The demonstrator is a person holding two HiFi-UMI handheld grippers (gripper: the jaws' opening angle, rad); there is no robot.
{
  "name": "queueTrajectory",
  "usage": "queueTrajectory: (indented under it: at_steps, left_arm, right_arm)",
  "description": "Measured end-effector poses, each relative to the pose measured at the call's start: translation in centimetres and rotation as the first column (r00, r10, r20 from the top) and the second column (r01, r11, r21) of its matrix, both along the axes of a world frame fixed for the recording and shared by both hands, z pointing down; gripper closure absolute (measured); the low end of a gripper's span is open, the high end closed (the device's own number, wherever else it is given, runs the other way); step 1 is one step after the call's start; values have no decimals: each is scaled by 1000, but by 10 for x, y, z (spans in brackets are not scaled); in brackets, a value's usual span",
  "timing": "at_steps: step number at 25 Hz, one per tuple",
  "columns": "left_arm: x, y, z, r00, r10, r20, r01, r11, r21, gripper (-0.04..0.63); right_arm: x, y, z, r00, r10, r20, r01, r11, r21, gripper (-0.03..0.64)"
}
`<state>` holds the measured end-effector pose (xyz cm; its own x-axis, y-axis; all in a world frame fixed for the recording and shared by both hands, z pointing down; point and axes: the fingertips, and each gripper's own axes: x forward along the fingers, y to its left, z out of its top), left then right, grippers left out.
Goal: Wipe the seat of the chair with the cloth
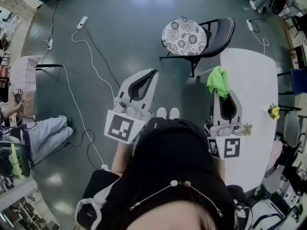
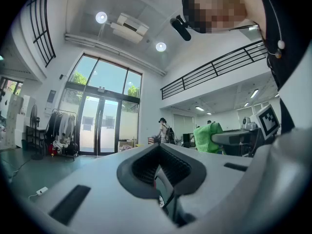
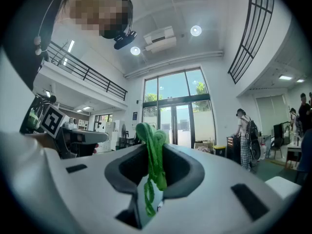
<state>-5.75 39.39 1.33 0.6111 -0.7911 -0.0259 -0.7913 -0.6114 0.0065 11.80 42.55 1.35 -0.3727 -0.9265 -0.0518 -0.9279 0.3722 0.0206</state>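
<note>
The cloth (image 1: 218, 82) is bright green. At twelve o'clock, the chair (image 1: 223, 30) is black, its seat cushion (image 1: 184, 37) white with black floral rosettes. The left gripper (image 1: 152, 72) and right gripper (image 1: 221, 92) are white with dark grey linings and black-and-white square markers. The counter (image 1: 252, 75) is white; the floor (image 1: 124, 28) is dull grey-green.

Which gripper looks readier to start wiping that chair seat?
Probably the right gripper: its jaws are shut on the green cloth, while the left gripper is shut on nothing. Neither touches the chair seat.
</note>
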Motion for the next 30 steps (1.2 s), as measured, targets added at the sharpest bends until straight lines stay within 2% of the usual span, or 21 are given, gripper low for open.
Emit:
queueTrajectory:
  at_steps: [9, 15, 22, 26, 30]
  left_arm:
    - [-11, 1, 2, 1000, -1, -4, 1, 1000, -11, 591]
    - [-13, 5, 8, 1000, 23, -16, -24, 999, -26, 591]
    - [-25, 9, 27, 999, 41, -26, -43, 997, -65, 591]
    - [-37, 0, 34, 999, 27, -31, -30, 996, -84, 591]
    - [-36, -12, 40, 1000, 7, -9, -7, 996, -93, 591]
  right_arm:
    - [-15, 2, -2, 1000, -10, -23, 10, 1000, 2, 535]
    - [-22, 11, 6, 996, 8, -85, -11, 1000, -28, 534]
    - [-35, 18, 12, 997, 13, -76, -16, 999, -39, 534]
    - [-51, 9, 10, 999, -10, -42, 9, 999, -33, 534]
    - [-46, -9, 22, 999, -17, -41, 15, 999, -49, 534]
